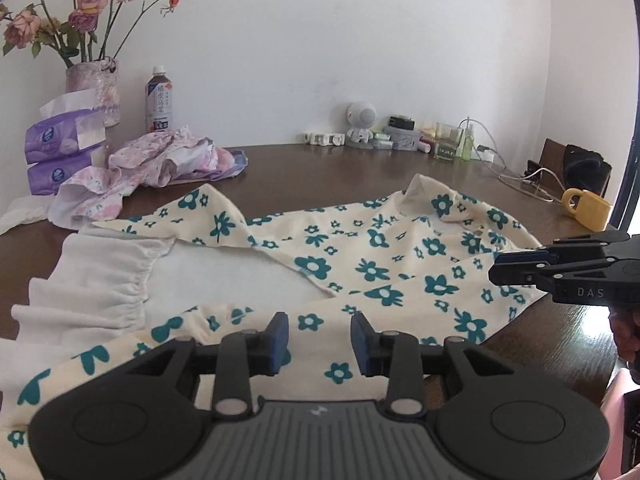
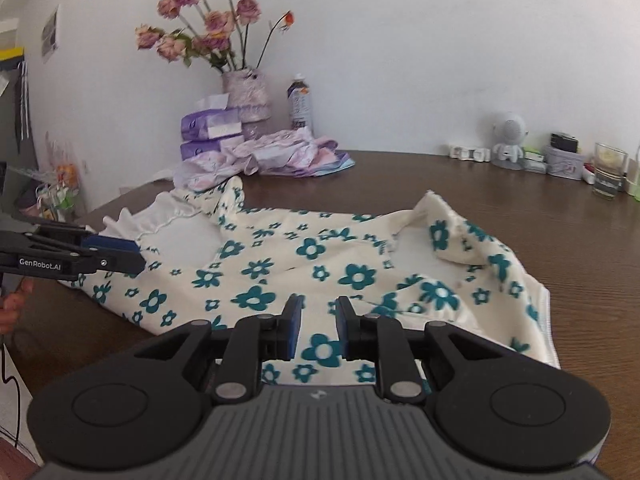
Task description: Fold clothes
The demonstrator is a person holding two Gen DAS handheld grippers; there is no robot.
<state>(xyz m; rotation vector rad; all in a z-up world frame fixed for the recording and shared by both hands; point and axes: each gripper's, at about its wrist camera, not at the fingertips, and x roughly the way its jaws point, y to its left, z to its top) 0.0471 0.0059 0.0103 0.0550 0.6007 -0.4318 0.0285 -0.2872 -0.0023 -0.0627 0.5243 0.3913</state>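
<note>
A cream garment with teal flowers [image 1: 372, 272] [image 2: 360, 276] lies spread and rumpled on the dark wooden table [image 1: 320, 164] [image 2: 480, 184]. Its white ruffled part [image 1: 108, 276] [image 2: 160, 216] is at the left. My left gripper [image 1: 319, 322] hovers over the near hem, jaws apart with nothing between them. My right gripper [image 2: 318, 306] hangs over the garment's near edge, its pads a small gap apart and empty. Each gripper shows in the other's view: the right one [image 1: 496, 268] at the garment's right edge, the left one [image 2: 136, 256] at its left edge.
A pile of pink floral clothes [image 1: 160, 164], purple tissue packs [image 1: 56, 140], a vase of roses [image 1: 94, 88] and a bottle [image 1: 159, 100] stand at the back left. A white figurine [image 1: 362, 120], small containers, a glass [image 2: 608, 172] and a yellow mug [image 1: 586, 208] sit at the back right.
</note>
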